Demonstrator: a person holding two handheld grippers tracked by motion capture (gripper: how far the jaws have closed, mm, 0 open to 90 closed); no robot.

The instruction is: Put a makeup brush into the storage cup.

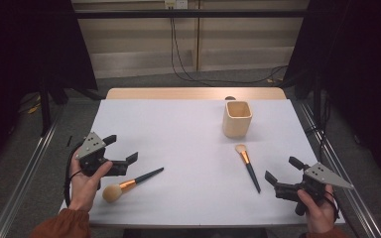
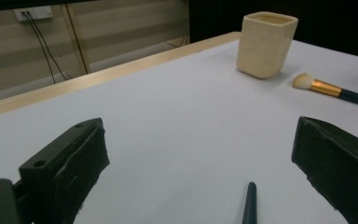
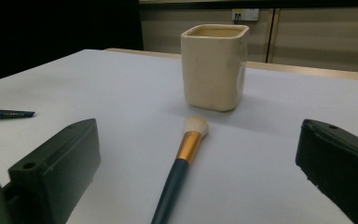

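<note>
We see the slim brush (image 3: 179, 168) lying lengthwise between the right gripper (image 1: 284, 174)'s spread jaws, bristles toward the cup (image 3: 214, 65). The left gripper (image 1: 121, 148), jaws spread, flanks the big brush (image 1: 131, 182)'s handle tip.

Left hand (image 1: 86, 181) grips the left gripper (image 1: 120, 150) from behind, forearm in a rust-orange sleeve (image 1: 62, 225) entering from the bottom edge. Jaws spread wide, nothing between them, pointing toward the right and slightly away from the person. Right hand (image 1: 316, 210) holds the right gripper (image 1: 284, 170) low at the near right corner, jaws likewise wide apart and empty, pointing left. Grey three-cornered plates sit on top of both grippers
</note>
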